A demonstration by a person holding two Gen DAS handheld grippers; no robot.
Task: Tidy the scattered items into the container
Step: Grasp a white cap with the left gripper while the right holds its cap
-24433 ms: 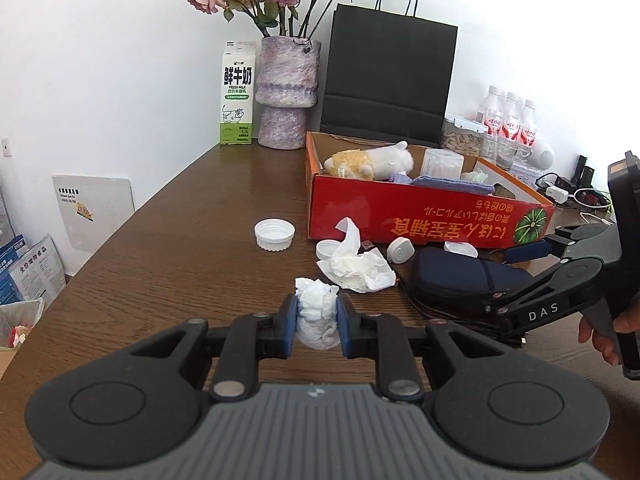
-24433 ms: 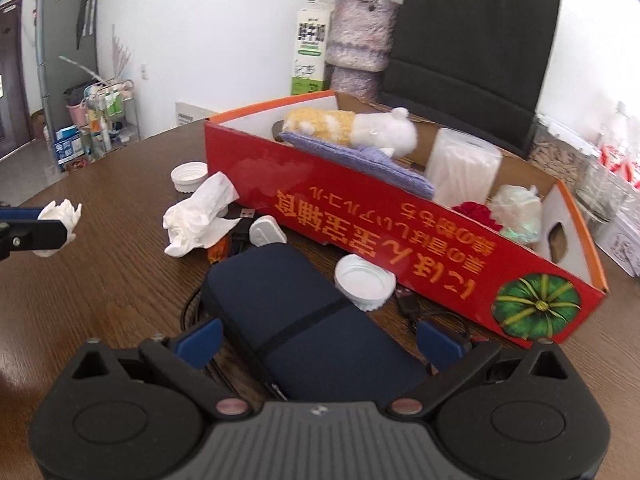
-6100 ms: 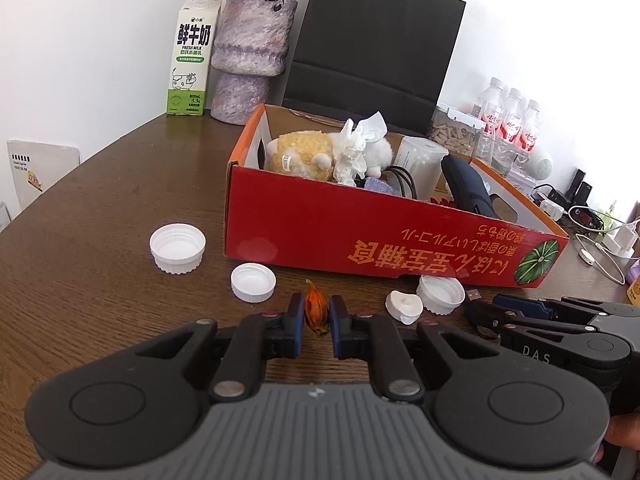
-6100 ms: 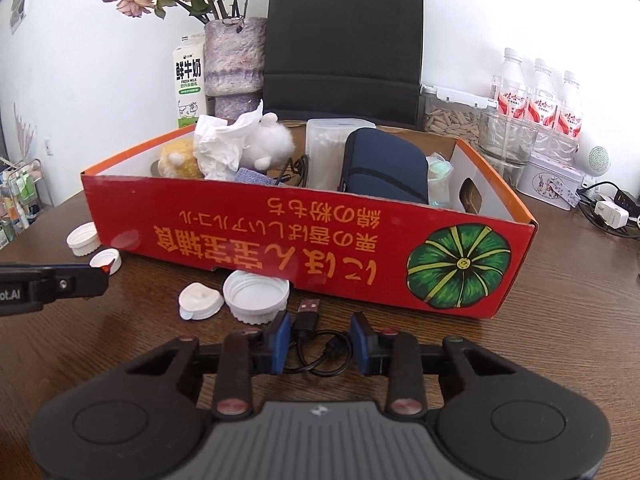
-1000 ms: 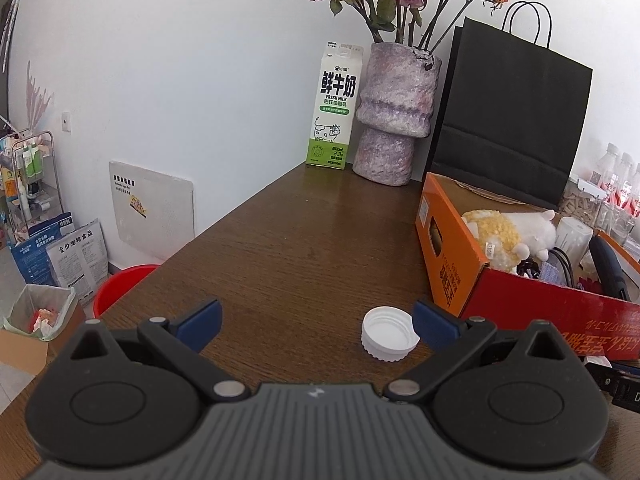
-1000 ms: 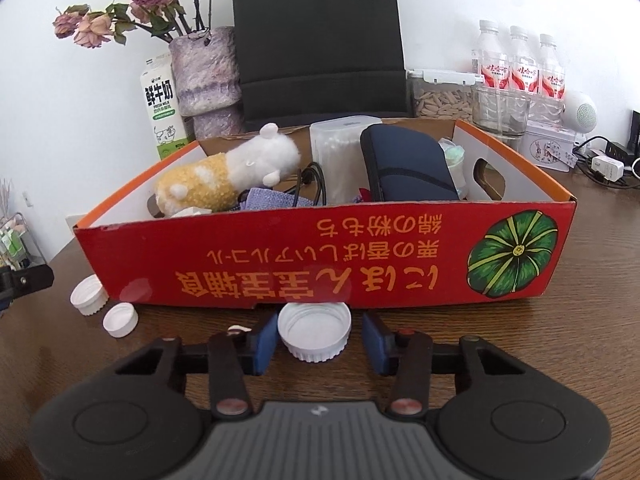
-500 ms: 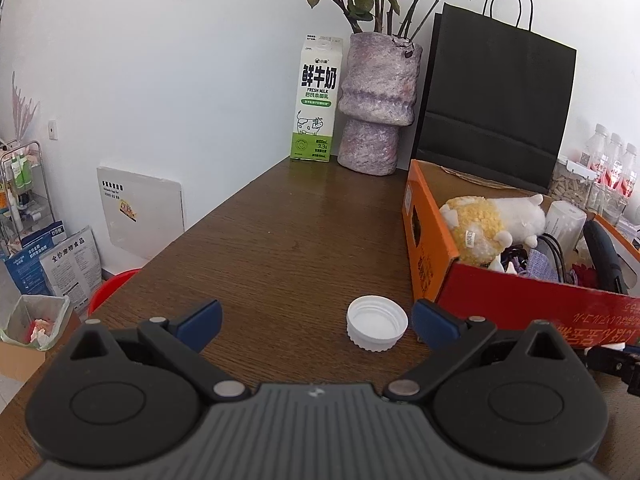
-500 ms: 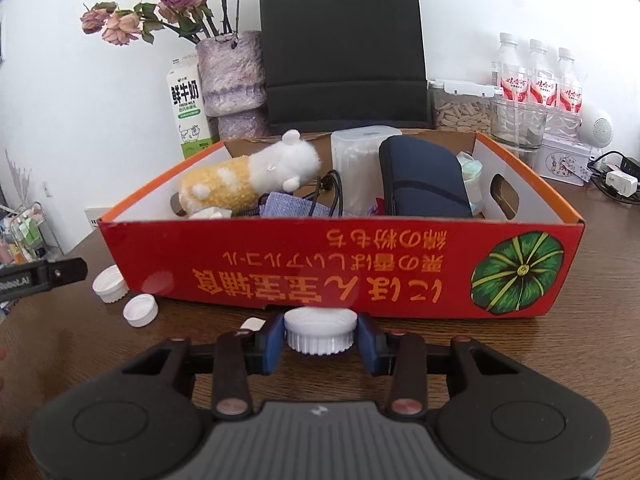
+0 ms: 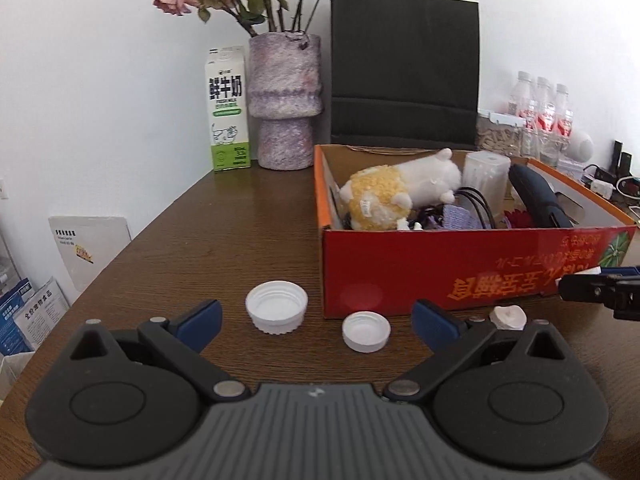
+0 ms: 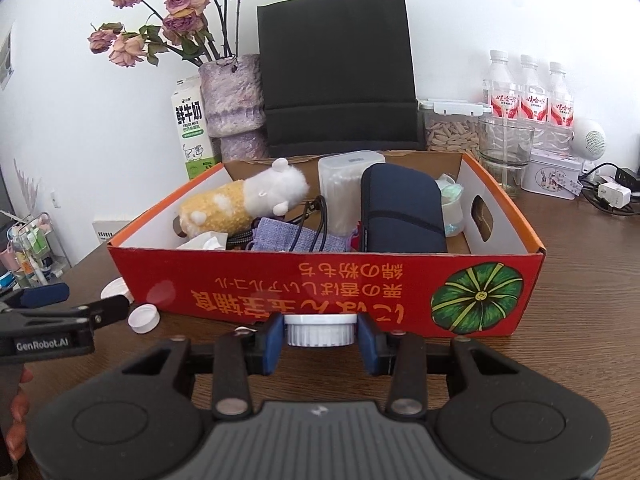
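Two tools are at work over the brown bench (image 9: 224, 240). The right tool (image 10: 320, 338) has its blue pads closed partway on a white ribbed cap (image 10: 320, 330), one pad against each side, and holds it just in front of the red box (image 10: 360, 292), level with the box's lower front wall. The left tool (image 9: 316, 318) stands wide open with nothing between its fingers; beyond the gap two more caps lie on the bench, a larger white cap (image 9: 277, 313) with its hollow side up and a smaller white cap (image 9: 366, 331), both just beside the box's near corner. A small white heart-shaped piece (image 9: 509, 317) lies close to the left tool's right finger. Inside the box sit a yellow and white plush toy (image 10: 244, 200), a clear tub (image 10: 346, 192), a dark blue pouch (image 10: 400, 212) and a lilac cloth bag (image 10: 292, 236).

A second ago the ribbed cap sat flat on the bench between the right tool's pads, its hollow showing; now it is seen from the side, clear of the wood. The left tool's view has swung toward the box, so the smaller cap and the heart-shaped piece have come into sight.
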